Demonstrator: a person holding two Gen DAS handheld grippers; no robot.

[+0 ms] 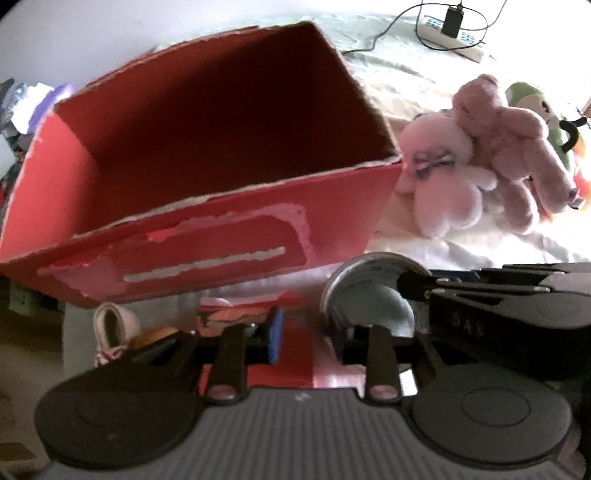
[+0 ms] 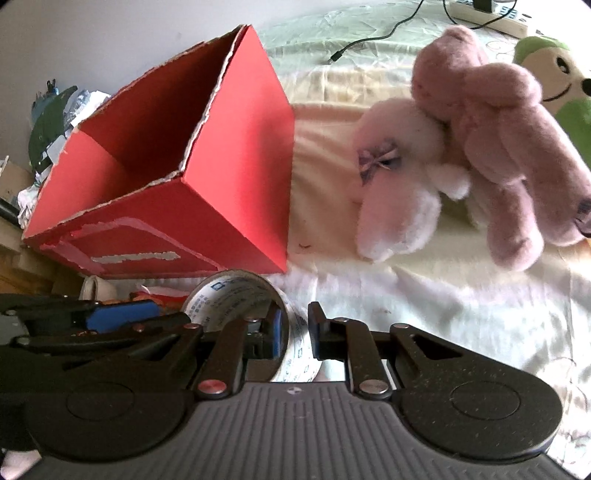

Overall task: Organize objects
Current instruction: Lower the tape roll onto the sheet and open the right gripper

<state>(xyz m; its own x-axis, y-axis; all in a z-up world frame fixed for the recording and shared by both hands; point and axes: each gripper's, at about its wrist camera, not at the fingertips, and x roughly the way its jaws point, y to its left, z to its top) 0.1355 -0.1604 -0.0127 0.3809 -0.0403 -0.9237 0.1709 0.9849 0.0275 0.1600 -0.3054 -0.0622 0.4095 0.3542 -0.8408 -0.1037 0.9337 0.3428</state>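
Note:
A roll of printed clear tape point(image 2: 236, 295) hangs in front of the open red cardboard box point(image 2: 236, 155). My right gripper point(image 2: 297, 334) is shut on the roll's wall, one blue pad inside the ring and the other finger outside. In the left wrist view the tape roll point(image 1: 369, 295) sits at the right finger of my left gripper point(image 1: 312, 336), with the right gripper point(image 1: 410, 286) coming in from the right. The left jaws stand apart, and a gap shows between the left blue pad point(image 1: 275, 334) and the roll's rim. The red box point(image 1: 207, 147) has nothing visible inside.
A white plush with a purple bow point(image 2: 399, 177), a pink plush point(image 2: 509, 133) and a green plush point(image 2: 554, 74) lie on the pale bedsheet right of the box. A power strip point(image 1: 450, 33) and cable lie at the back. A white shoe point(image 1: 110, 325) sits below, clutter at far left.

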